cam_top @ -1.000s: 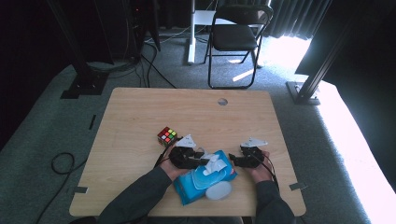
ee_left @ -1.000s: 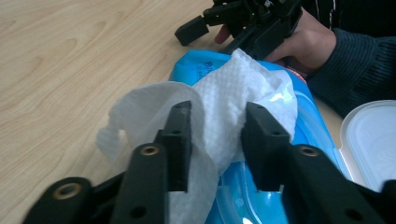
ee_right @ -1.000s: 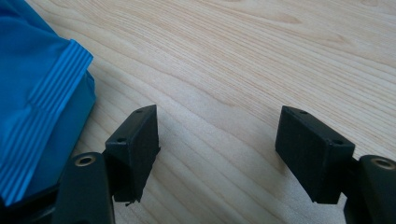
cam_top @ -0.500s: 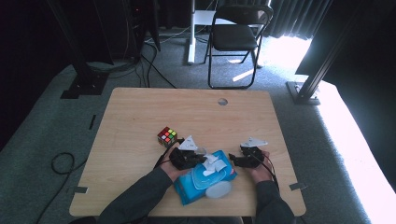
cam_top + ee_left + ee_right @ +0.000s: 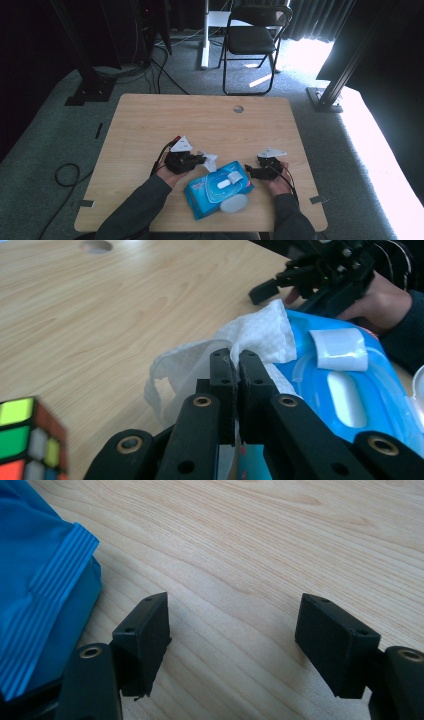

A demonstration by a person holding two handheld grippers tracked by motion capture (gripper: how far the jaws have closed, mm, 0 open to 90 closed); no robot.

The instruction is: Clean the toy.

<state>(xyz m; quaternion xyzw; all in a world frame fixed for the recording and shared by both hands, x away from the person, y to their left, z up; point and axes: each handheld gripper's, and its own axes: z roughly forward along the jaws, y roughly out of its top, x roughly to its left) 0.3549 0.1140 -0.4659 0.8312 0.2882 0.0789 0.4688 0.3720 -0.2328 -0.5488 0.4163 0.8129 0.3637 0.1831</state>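
Pale wood surface (image 5: 150,125) in a dim studio, a folding chair (image 5: 252,40) beyond its far edge: a person seated at the near side works a blue pack of wet wipes (image 5: 210,192) with a pair of hand-held tongs in each hand. The left tongs (image 5: 234,362), having just closed, pinch a white wipe (image 5: 260,335) between their black pads; its crumpled end stands above the tips while the rest trails toward the pack's oval opening (image 5: 345,395), whose white lid (image 5: 234,203) lies flipped open at the near side. That hold looks meant to draw a single sheet free. The right tongs (image 5: 232,625) stand wide apart with nothing between them, resting low over bare wood just beside the pack's right end (image 5: 45,580), apparently to steady it against the pull. A colour cube (image 5: 27,440) sits just left of the left tongs, untouched.
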